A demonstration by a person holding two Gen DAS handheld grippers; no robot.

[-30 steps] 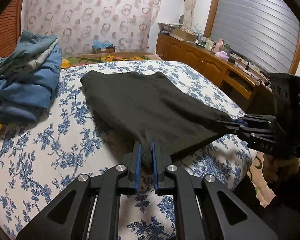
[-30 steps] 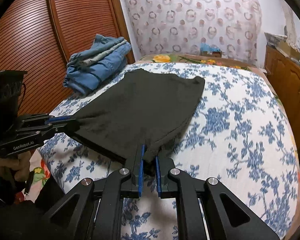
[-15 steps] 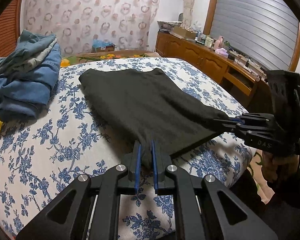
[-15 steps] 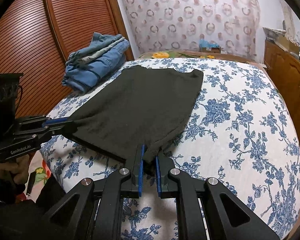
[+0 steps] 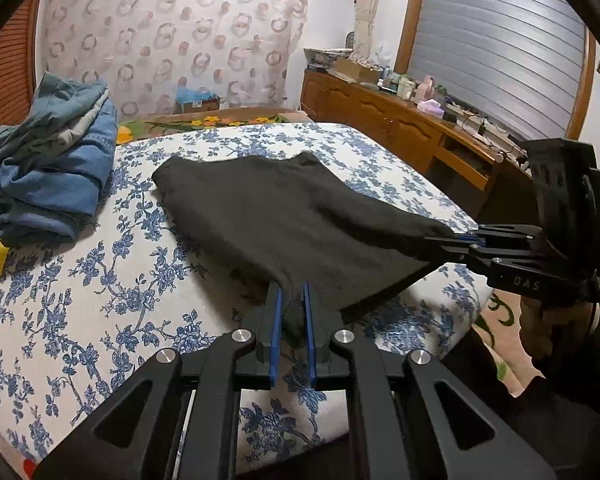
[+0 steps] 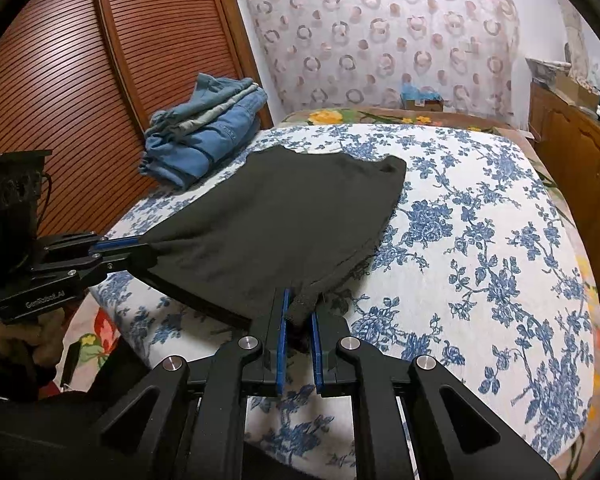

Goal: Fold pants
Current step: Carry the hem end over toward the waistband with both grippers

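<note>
We clamp one pair of black pants [image 5: 284,220] at the bed's [image 5: 80,300] near edge with two hand-held grippers, left hand-held gripper [image 5: 291,304] and right hand-held gripper [image 6: 298,308]; one denim stack [image 5: 48,168] sits at its far corner.

A home bedroom is shown. The middle is filled by a bed with a white, blue-flowered cover [image 5: 100,280], and a pile of folded blue denim clothes [image 5: 52,176] is laid on it. A ring-patterned sheer curtain [image 6: 380,36], a reddish-brown slatted wooden wardrobe door [image 6: 60,92] and a long wooden sideboard cluttered with bottles and boxes [image 5: 404,120] are seen around it.
</note>
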